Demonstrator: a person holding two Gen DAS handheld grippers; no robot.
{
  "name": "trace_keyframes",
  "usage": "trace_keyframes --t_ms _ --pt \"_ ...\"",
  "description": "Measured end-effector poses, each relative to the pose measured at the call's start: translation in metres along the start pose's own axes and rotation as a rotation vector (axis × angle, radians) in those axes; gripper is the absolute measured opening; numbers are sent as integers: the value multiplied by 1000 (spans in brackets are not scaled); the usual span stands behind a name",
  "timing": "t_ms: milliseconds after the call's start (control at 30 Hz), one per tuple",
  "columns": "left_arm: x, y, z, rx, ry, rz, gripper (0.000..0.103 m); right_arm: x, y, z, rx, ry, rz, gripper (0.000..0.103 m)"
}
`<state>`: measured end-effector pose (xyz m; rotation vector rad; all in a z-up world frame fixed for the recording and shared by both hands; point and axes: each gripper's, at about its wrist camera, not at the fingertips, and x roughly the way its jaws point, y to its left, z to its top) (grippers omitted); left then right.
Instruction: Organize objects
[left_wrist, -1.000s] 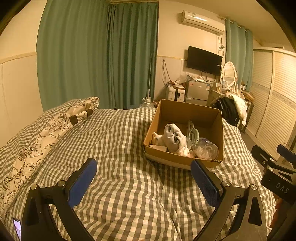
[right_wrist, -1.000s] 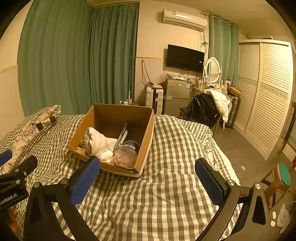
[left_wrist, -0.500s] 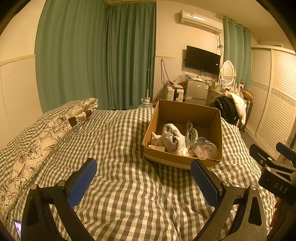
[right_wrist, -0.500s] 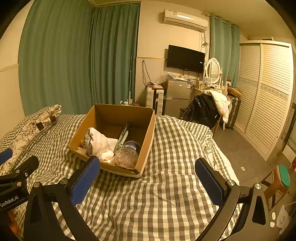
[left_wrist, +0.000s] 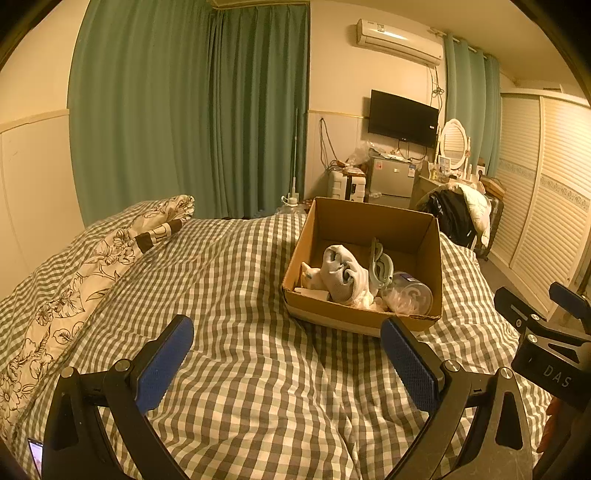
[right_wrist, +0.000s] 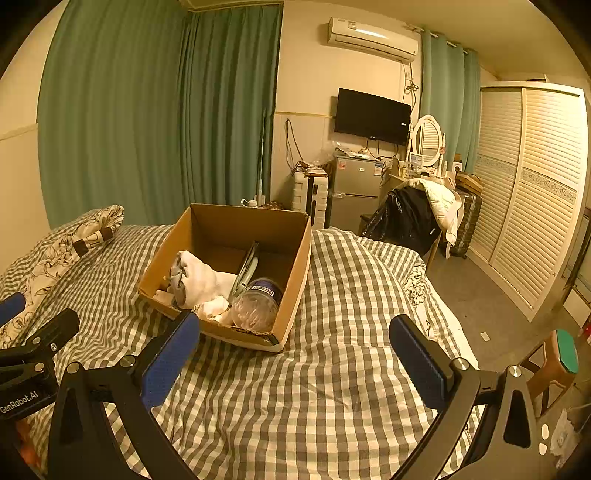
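An open cardboard box (left_wrist: 373, 221) sits on the checked bed; it also shows in the right wrist view (right_wrist: 251, 225). Inside lie a rolled white cloth (left_wrist: 341, 273) (right_wrist: 201, 280), a pale green item (left_wrist: 382, 264) standing on edge, and a clear plastic jar (left_wrist: 408, 295) (right_wrist: 256, 306) on its side. My left gripper (left_wrist: 286, 352) is open and empty, held above the bedspread short of the box. My right gripper (right_wrist: 293, 352) is open and empty, just short of the box's near right corner.
A checked bedspread (left_wrist: 240, 295) covers the bed, with a floral pillow (left_wrist: 92, 266) at the left. Beyond the bed stand a small fridge (right_wrist: 354, 192), a chair with clothes (right_wrist: 413, 214), a wardrobe (right_wrist: 532, 184) and a stool (right_wrist: 557, 362).
Both grippers have drifted slightly, with the box sitting a touch lower and nearer in view. Both stay open and empty.
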<state>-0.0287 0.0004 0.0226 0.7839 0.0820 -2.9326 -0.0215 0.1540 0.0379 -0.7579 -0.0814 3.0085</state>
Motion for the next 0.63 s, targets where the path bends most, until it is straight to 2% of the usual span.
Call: trace_keyframes --t_ms 633 --pt "0 -2 -2 3 -3 6 103 1 1 -2 -6 9 4 103"
